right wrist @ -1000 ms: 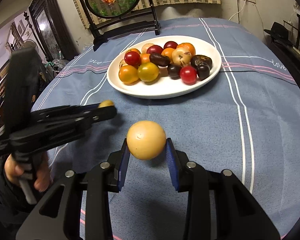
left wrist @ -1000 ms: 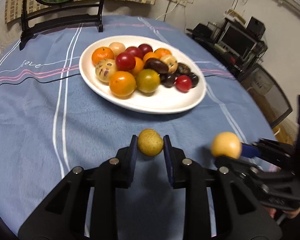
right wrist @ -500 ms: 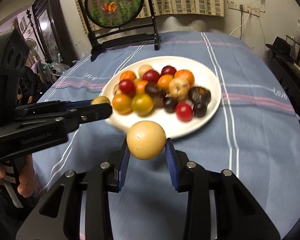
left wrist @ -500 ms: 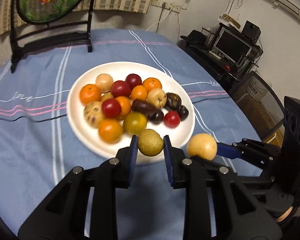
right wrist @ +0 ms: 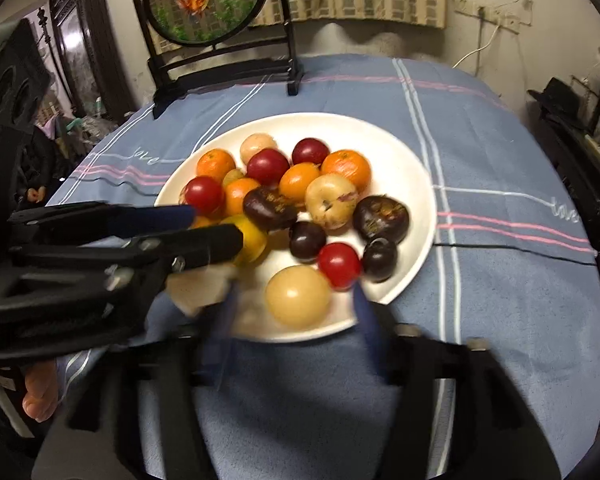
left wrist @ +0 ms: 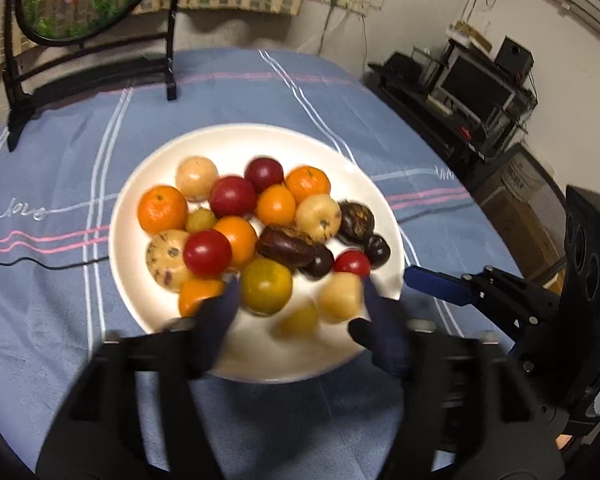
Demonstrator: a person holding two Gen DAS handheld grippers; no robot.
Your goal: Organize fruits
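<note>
A white plate (left wrist: 380,200) holds several fruits on the blue tablecloth; it also shows in the right wrist view (right wrist: 412,168). My left gripper (left wrist: 300,300) is open over the plate's near edge. A small yellow-green fruit (left wrist: 300,320), blurred, lies loose between its fingers. My right gripper (right wrist: 294,304) is open too. A pale yellow round fruit (right wrist: 298,296) lies on the plate between its fingers, next to a red fruit (right wrist: 339,265). The same pale fruit (left wrist: 340,296) shows in the left wrist view. Both grippers are blurred by motion.
A round embroidered screen on a black stand (right wrist: 220,60) stands at the table's far side. A thin black cable (left wrist: 32,262) runs across the cloth left of the plate. A desk with a monitor (left wrist: 476,84) is off the table at right.
Both grippers moved forward over the plate's near edge and opened. The yellow-green fruit and the pale yellow fruit were let go onto the plate.
</note>
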